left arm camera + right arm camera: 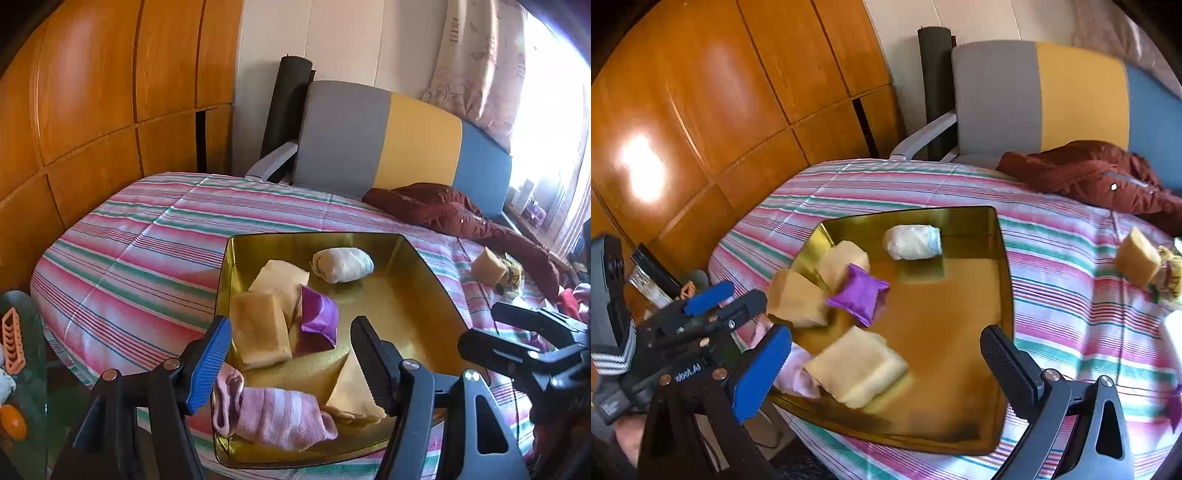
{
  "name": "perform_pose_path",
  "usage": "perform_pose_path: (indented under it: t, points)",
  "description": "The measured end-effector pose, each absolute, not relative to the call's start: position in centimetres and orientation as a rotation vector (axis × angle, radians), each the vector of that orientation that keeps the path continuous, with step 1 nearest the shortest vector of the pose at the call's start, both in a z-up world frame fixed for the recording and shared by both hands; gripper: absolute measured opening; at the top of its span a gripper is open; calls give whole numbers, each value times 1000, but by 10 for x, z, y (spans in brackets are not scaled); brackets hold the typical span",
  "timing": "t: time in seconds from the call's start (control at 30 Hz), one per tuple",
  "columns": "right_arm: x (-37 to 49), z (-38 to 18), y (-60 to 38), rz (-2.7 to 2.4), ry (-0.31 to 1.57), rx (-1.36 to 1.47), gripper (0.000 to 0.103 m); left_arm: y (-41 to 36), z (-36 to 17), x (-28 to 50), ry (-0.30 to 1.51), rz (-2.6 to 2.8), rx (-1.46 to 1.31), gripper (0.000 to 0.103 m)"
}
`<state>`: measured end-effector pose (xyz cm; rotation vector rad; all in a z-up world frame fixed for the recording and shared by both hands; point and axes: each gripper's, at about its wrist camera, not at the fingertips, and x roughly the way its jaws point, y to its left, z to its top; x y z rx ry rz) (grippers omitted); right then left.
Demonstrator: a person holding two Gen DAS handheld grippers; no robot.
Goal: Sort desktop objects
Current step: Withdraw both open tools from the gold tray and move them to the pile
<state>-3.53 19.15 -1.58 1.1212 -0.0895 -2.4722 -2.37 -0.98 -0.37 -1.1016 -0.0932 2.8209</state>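
Observation:
A gold tray (417, 295) (960, 332) sits on the striped tablecloth (147, 240). In it lie a white roll (343, 264) (912, 242), a purple packet (319, 317) (860, 295), several folded yellow cloths (260, 326) (857, 365) and a pink striped sock (277, 413). My left gripper (291, 350) (727, 299) hangs open over the tray's near left corner, just above the sock, touching nothing. My right gripper (886, 365) (495, 328) stands wide open over the tray's front. A yellow cloth lies below, between its fingers, and neither pad touches it.
Another yellow piece (489, 271) (1137, 260) lies on the cloth to the right of the tray, beside a yellowish bundle. A dark red jacket (443, 210) (1089, 173) lies at the far right. A grey, yellow and blue chair back (369, 140) and a wooden cabinet (92, 92) stand behind.

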Motion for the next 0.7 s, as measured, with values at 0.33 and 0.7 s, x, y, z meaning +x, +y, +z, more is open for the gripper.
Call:
perform_pose_path:
  t: [0.33,0.7]
  points:
    - [-19,-20,191,-2529,-29,1113,103,1,-2,-16,-25,2843,-1099,68]
    - [-11,-21,196,-2569,9,1104,103,18,3,-9,84,2860,-1058,68]
